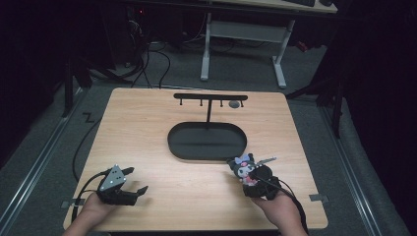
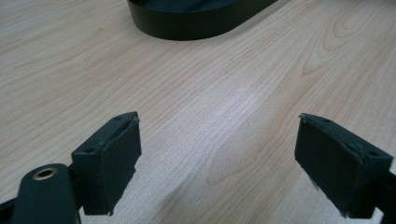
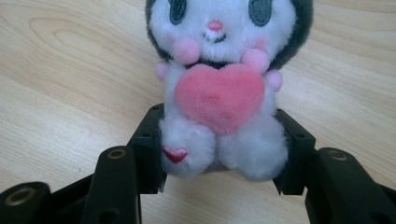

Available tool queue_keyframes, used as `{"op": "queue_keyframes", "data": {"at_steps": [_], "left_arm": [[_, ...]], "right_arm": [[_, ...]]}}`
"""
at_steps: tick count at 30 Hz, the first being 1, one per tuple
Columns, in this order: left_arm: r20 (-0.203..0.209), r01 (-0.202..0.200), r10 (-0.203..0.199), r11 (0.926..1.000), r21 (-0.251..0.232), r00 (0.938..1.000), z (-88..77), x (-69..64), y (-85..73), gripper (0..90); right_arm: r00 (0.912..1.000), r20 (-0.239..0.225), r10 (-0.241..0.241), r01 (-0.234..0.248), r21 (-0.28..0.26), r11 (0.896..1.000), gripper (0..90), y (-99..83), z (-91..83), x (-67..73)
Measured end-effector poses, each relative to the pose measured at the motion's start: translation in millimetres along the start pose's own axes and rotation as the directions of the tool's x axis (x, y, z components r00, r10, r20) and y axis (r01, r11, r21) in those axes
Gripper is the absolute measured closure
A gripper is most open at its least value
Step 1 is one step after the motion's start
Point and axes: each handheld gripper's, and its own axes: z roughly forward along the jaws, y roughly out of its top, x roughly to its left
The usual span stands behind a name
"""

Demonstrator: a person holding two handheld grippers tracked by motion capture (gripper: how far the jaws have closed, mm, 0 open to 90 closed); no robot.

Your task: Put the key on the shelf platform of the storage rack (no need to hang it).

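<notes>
Bare counter ahead of my left tool, jaws wide apart w/ nothing between; clear run fwd to the tray wall. Tray sits mid-counter, w/ a T-rack rising from its far side: that blocks the centre lane. My right tool is just beside the tray's near-right rim, jaws filled by the plush. Open counter right of it.

The high camera looks forward and down over my whole bench. Each gripper camera sits low along my fingers, close to the wood; left also catches the black tray.
</notes>
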Motion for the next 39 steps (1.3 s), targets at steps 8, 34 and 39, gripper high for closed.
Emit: {"op": "queue_keyframes", "data": {"at_steps": [8,34,39], "left_arm": [[0.002,-0.001,0.001,1.0,0.001,1.0,-0.1,0.0,0.0,15.5],[0.002,-0.001,0.001,1.0,-0.002,1.0,-0.5,-0.3,-0.2,15.5],[0.002,-0.002,0.002,1.0,-0.003,1.0,-0.6,-0.4,-0.3,15.5]], "right_arm": [[1.0,0.002,-0.004,0.004,0.0,1.0,47.3,7.4,-5.5,1.6],[0.9998,0.009,-0.016,0.016,-0.031,0.999,47.5,44.1,-11.9,2.1],[0.9998,0.009,-0.016,0.017,-0.039,0.999,47.5,52.2,-10.5,3.2]]}}
